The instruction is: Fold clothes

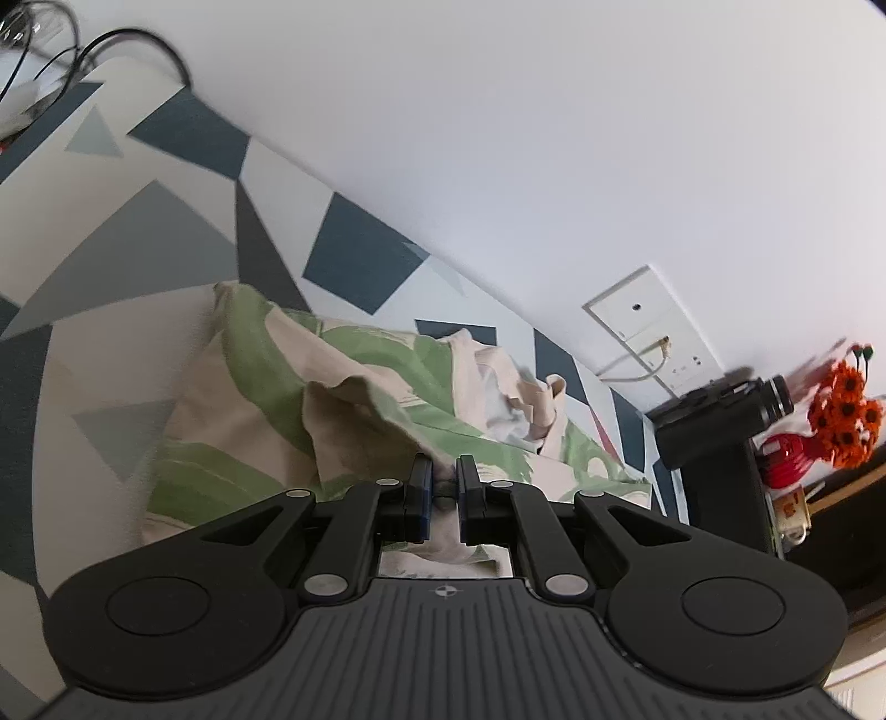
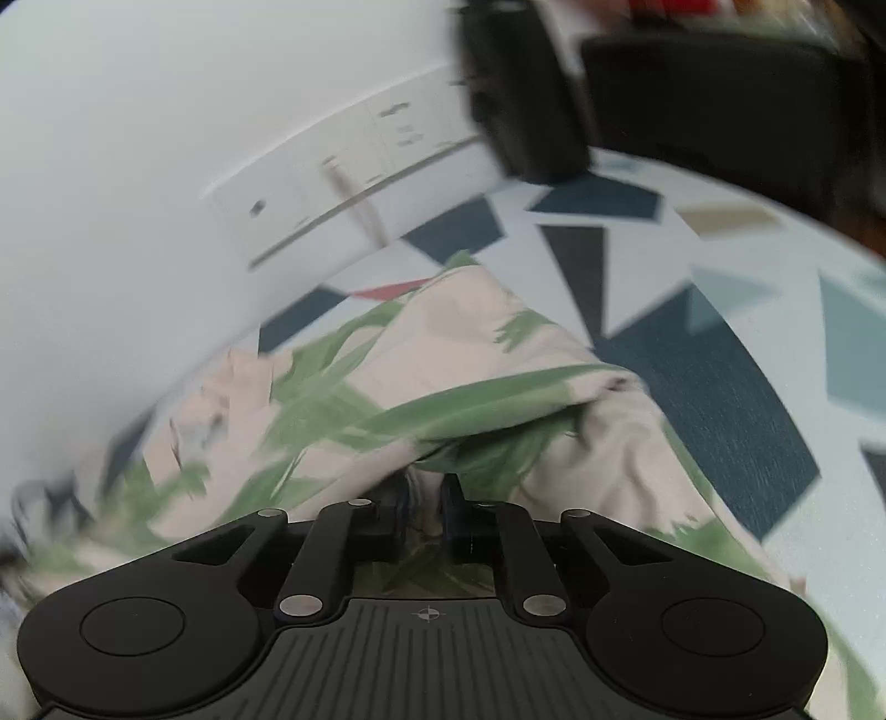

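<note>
Pinching a fold of the leaf-print garment (image 1: 288,387) between nearly closed fingers, the left gripper (image 1: 443,487) sits low centre in its frame. The right gripper (image 2: 423,498), equally narrowed, grips cloth of the same garment (image 2: 443,354). It lies crumpled mid-frame on the geometric-patterned surface (image 1: 138,232), below the white wall (image 1: 554,138).

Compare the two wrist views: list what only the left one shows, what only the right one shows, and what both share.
Left wrist only: orange flowers in a red vase, and black cables.

Right wrist only: nothing distinct; it is motion-blurred.

Both: the leaf-print garment pinched in the left gripper and right gripper, the geometric cloth, the wall socket panel.
</note>
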The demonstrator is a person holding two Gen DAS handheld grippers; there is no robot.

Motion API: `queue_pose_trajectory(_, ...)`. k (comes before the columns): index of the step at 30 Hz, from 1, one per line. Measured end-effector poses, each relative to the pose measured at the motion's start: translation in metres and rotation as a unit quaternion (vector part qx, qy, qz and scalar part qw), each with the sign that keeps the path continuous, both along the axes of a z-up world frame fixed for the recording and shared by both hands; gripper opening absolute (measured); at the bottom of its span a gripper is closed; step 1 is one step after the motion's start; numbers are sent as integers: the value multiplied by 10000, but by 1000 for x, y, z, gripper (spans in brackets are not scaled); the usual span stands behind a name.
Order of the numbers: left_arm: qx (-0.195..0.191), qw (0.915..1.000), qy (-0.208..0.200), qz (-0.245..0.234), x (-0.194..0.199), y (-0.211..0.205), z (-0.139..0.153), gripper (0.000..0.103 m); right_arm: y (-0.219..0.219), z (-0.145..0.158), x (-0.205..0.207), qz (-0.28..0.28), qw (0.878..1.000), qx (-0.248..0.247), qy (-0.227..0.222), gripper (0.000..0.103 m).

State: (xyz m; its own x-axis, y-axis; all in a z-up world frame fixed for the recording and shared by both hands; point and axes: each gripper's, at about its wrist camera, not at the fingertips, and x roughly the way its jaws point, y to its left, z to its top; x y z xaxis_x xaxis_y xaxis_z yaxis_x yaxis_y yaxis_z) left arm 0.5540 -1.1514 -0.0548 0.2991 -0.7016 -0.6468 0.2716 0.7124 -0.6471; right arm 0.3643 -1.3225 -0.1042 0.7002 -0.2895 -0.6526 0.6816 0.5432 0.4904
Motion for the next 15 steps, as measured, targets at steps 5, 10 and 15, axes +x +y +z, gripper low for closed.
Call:
queue_pose_trajectory(5,122,9999,88,-7,-4,5,-10,9,-33,-17,-37,-862,9896,1075,-402,3)
queue_pose_trajectory(10,178,9986,484,76,-13,16,-31,9,-37,-18,-53,-859,9878,1181,-533,16)
queue_pose_trajectory(15,-48,9991,380,181,-6,15,-16,9,-4,-4,-17,444,9970,623,-83,19)
